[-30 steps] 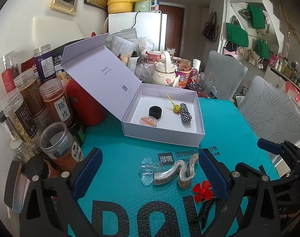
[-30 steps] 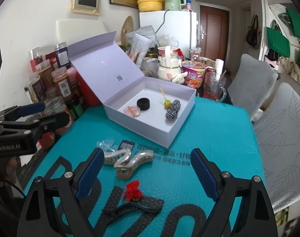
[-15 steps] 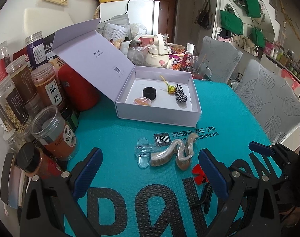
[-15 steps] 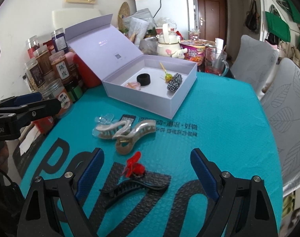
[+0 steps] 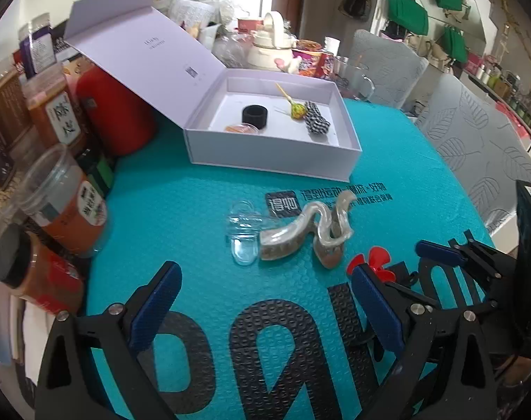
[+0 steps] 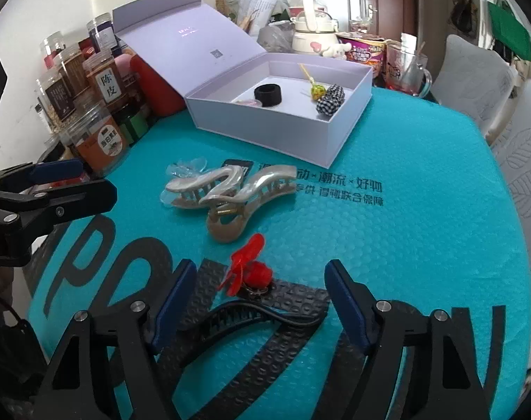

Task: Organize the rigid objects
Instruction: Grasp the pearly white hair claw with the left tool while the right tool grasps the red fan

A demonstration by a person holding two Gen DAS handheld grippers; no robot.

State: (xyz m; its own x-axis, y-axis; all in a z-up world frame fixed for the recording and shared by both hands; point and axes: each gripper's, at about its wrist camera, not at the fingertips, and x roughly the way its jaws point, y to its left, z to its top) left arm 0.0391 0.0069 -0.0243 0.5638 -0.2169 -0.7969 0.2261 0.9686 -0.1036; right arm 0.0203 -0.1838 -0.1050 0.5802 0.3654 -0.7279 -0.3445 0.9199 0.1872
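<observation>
Both grippers have dropped closer to the teal mat (image 6: 423, 182), and the right gripper (image 6: 260, 295) has just been narrowing its jaws around the black hair clip (image 6: 258, 315) with the red flower (image 6: 248, 269), pads not yet touching. Only the right wrist view shows that clip whole; the left wrist view hides it behind a finger. The left gripper (image 5: 265, 309) hangs wide and empty, short of the pearly claw clips (image 5: 300, 232) near the open lilac box (image 5: 276, 161).

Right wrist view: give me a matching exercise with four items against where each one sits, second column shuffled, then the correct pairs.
Items:
1. black ring
2. beige hair claw
3. black hair clip
4. glass mug

Places:
A. on the teal mat, between the right hand-held gripper's fingers
B. inside the open lilac box
C. behind the box, far side of the table
D. on the teal mat, in front of the box

Pairs: 1-B, 2-D, 3-A, 4-C
</observation>
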